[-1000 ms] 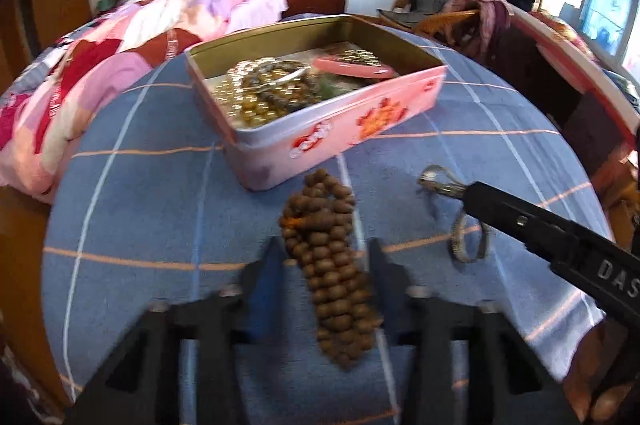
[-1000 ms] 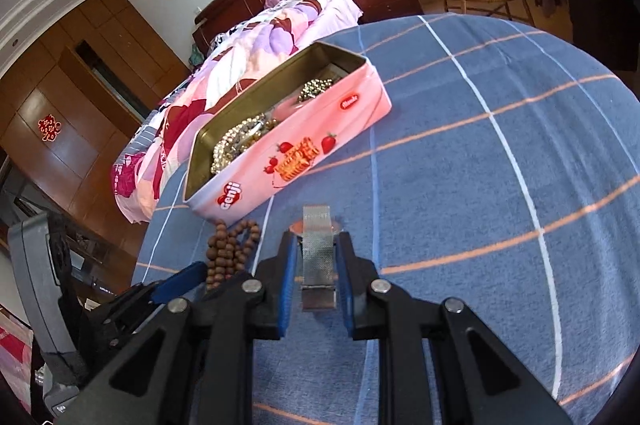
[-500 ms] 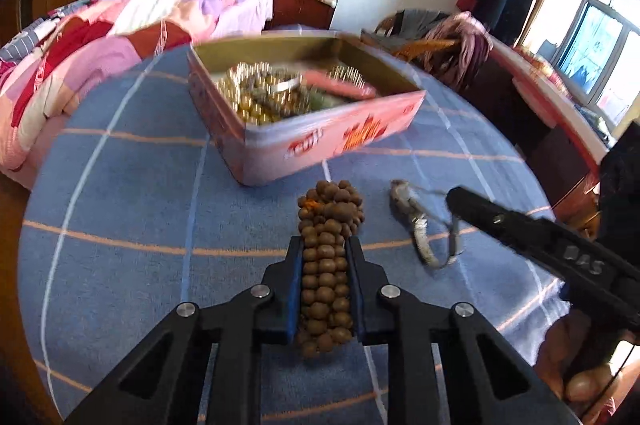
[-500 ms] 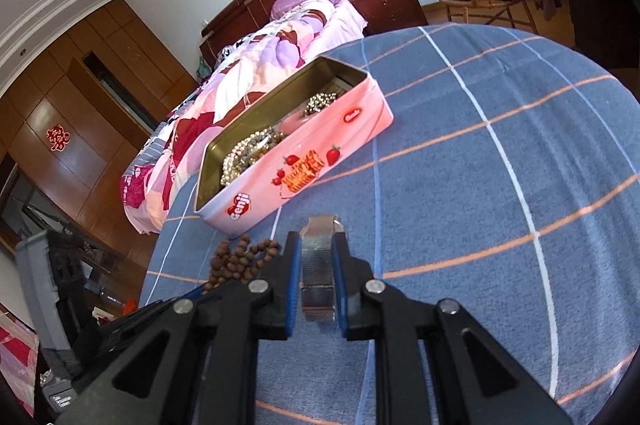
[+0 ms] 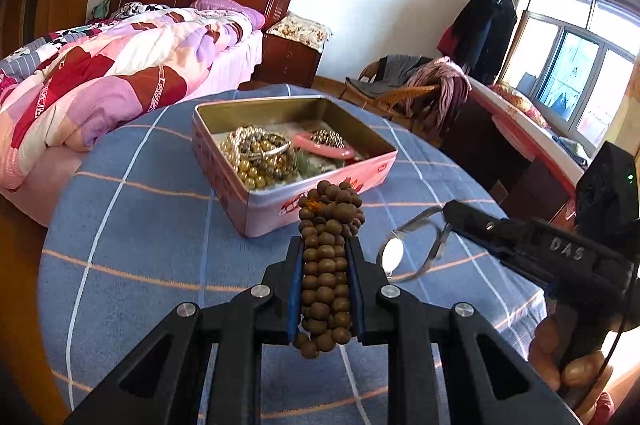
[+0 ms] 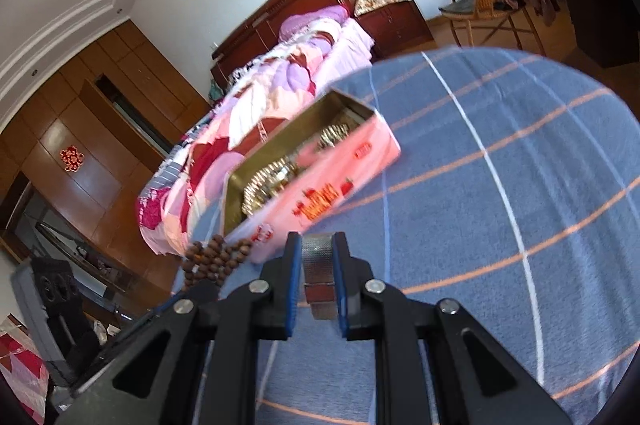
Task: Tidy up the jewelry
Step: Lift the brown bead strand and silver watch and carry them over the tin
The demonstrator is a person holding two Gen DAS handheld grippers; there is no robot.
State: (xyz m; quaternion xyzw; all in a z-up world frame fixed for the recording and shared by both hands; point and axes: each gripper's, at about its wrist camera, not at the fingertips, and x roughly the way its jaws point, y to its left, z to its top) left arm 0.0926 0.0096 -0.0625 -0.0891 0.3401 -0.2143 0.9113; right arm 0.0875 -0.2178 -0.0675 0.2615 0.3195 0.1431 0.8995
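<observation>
My left gripper (image 5: pixel 323 245) is shut on a brown wooden bead bracelet (image 5: pixel 326 265) and holds it above the blue tablecloth, just in front of the pink tin (image 5: pixel 320 195). The tin holds pearl and gold beads (image 5: pixel 256 155) and a pink bangle (image 5: pixel 320 145). My right gripper (image 6: pixel 317 245) is shut on the mesh band of a silver watch (image 6: pixel 318 265), lifted off the table near the tin (image 6: pixel 320 185). In the left wrist view the watch (image 5: pixel 412 249) hangs from the right gripper (image 5: pixel 452 211). The bead bracelet (image 6: pixel 216 259) shows at left in the right wrist view.
The round table has a blue checked cloth (image 5: pixel 140 225). A bed with a pink quilt (image 5: pixel 100 81) stands behind left. A wicker chair with clothes (image 5: pixel 420 85) and a desk (image 5: pixel 520 145) stand at the right.
My left gripper closed on the bead bracelet and lifted it toward the tin. My right gripper lifted the watch off the table and tilted.
</observation>
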